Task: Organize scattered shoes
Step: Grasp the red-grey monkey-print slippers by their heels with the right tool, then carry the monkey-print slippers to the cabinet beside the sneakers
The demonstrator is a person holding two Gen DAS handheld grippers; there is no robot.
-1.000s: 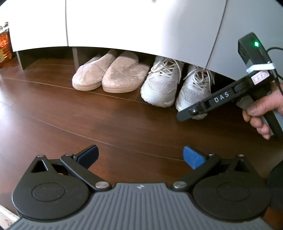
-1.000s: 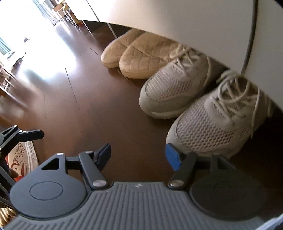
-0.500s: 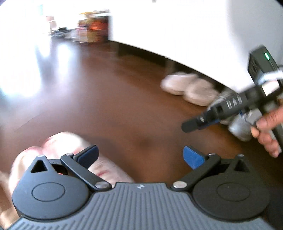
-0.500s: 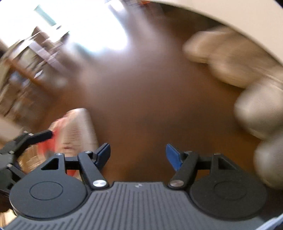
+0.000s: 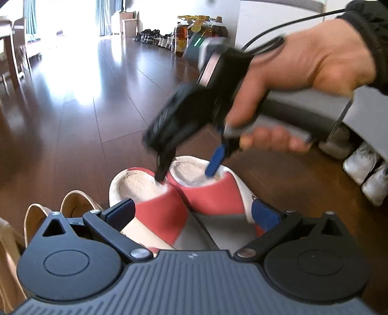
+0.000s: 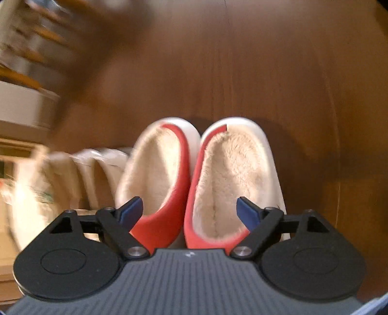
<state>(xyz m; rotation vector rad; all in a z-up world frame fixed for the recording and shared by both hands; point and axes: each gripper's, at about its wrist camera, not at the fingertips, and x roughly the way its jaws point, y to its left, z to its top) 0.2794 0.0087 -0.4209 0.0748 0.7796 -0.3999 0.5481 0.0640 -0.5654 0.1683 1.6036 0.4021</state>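
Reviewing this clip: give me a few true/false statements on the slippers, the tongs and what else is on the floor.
1. The red slippers lie side by side, touching. True.
2. The right tongs are clamped shut on one slipper. False: the jaws are opening, one tip over each slipper.
3. The slippers have a fleecy lining. True.
4. The left tongs hold a white sneaker. False: they are open and empty; the white sneakers sit by the cabinet.

Amber oil bottles stood on the dark wooden floor beside the white cabinet, cardboard boxes beyond them.
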